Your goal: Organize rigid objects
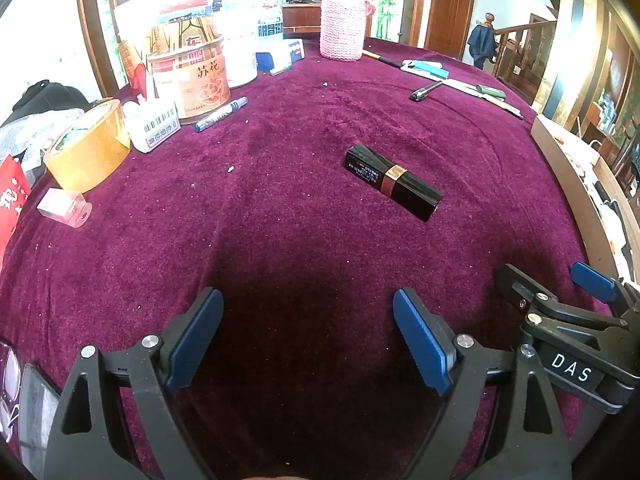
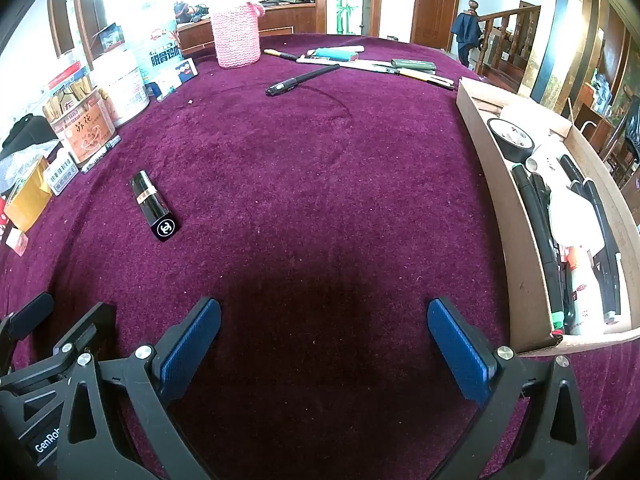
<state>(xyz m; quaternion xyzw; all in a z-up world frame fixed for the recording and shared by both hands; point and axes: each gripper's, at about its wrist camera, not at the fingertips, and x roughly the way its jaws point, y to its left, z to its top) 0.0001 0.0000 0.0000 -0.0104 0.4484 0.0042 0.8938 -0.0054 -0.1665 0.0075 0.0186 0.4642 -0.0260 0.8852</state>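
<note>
A black lipstick tube with a gold band [image 1: 394,181] lies flat on the purple cloth, ahead and right of my left gripper [image 1: 308,332], which is open and empty. In the right wrist view the lipstick [image 2: 154,205] lies far left of my right gripper [image 2: 324,340], also open and empty. A black pen [image 2: 301,79] lies farther back; it shows in the left wrist view [image 1: 426,91] too. A cardboard box [image 2: 516,216] at the right holds pens, a tape roll and other items. The right gripper [image 1: 568,300] shows at the left view's right edge.
At the left stand a tape roll [image 1: 86,148], a round tin [image 1: 192,80], a blue marker [image 1: 221,114], a small white box [image 1: 154,128] and a clear sharpener [image 1: 64,208]. A pink knitted jar [image 2: 236,36] and several pens and tools [image 2: 376,64] lie at the back.
</note>
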